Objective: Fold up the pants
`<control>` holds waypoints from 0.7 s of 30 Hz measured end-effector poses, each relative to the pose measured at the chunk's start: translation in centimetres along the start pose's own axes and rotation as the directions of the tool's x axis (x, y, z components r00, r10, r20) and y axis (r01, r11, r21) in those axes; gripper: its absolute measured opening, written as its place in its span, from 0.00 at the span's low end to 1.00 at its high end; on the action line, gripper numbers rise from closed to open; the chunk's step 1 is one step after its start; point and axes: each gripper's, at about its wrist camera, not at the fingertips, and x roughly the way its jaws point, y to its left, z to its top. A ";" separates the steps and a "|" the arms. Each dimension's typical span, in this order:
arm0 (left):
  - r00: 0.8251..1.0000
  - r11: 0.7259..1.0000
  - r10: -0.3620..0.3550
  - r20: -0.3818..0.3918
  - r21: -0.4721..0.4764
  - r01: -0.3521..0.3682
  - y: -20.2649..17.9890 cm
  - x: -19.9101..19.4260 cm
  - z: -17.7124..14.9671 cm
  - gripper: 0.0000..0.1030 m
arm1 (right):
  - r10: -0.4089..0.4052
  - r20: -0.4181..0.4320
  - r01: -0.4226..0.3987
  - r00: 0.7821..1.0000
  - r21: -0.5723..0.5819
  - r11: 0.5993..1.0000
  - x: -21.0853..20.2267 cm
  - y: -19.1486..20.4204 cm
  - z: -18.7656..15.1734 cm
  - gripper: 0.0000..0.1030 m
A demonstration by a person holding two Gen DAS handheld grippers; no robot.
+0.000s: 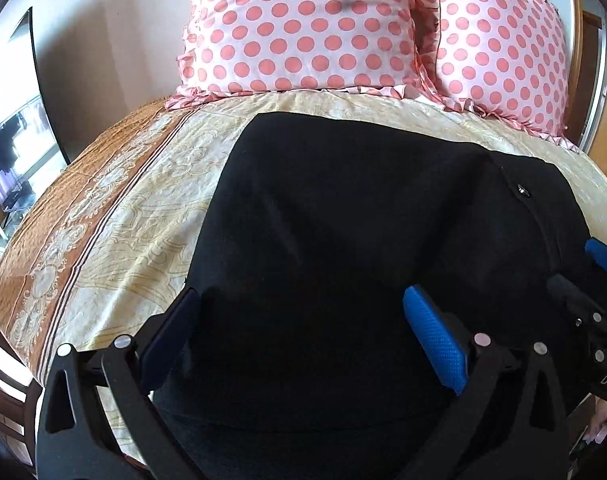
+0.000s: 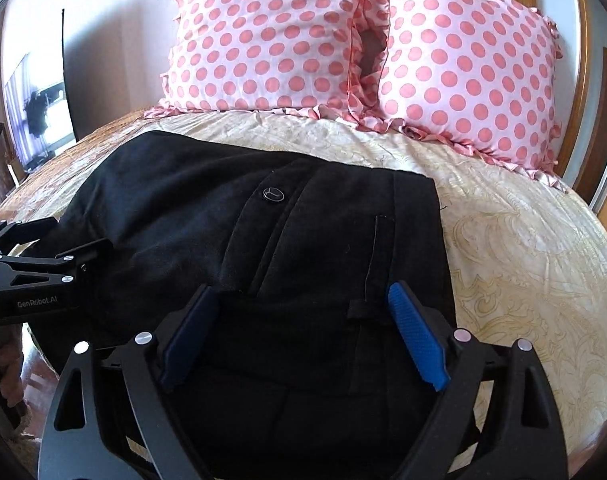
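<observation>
The black pants (image 2: 263, 240) lie on the bed (image 2: 523, 260), already doubled into a broad, squarish bundle, with the waistband end nearest the person; a button (image 2: 272, 194) and a belt loop (image 2: 361, 308) show on top. Two polka-dot pillows (image 2: 363, 48) lean at the head of the bed, well apart from the cloth. Both tools hang low over the near edge of the bundle, side by side. The left gripper (image 1: 303, 332) has its jaws spread wide, with black cloth under and between the fingers but nothing pinched. The right gripper (image 2: 303, 332) is also spread, straddling the waistband near the belt loop, its blue pads (image 2: 417, 338) clear of the fabric as far as I can tell. To my eye this is the reach for another fold: both tools are set to take hold of the near edge. The next move calls for each gripper to sink until one finger slides under the layers, then close on the full thickness, not only the top ply. After that the two must lift and carry the edge together toward the pillows, keeping level so the bundle does not skew or spill open.
</observation>
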 end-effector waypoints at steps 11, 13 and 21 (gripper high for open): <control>1.000 1.000 -0.012 0.016 0.019 0.011 0.2 -1.3 -1.1 0.98 | -0.030 0.024 0.031 0.999 -0.017 0.999 -1.7 0.2 -1.3 0.87; 0.999 1.000 -0.020 0.025 0.001 0.020 0.4 -1.2 -1.3 0.98 | -0.024 0.035 0.024 0.999 0.010 1.000 -1.6 0.0 -1.7 0.88; 0.999 1.000 -0.029 0.040 -0.010 0.029 0.6 -1.2 -1.6 0.98 | -0.032 0.051 0.031 0.998 0.032 0.999 -1.5 0.0 -2.1 0.89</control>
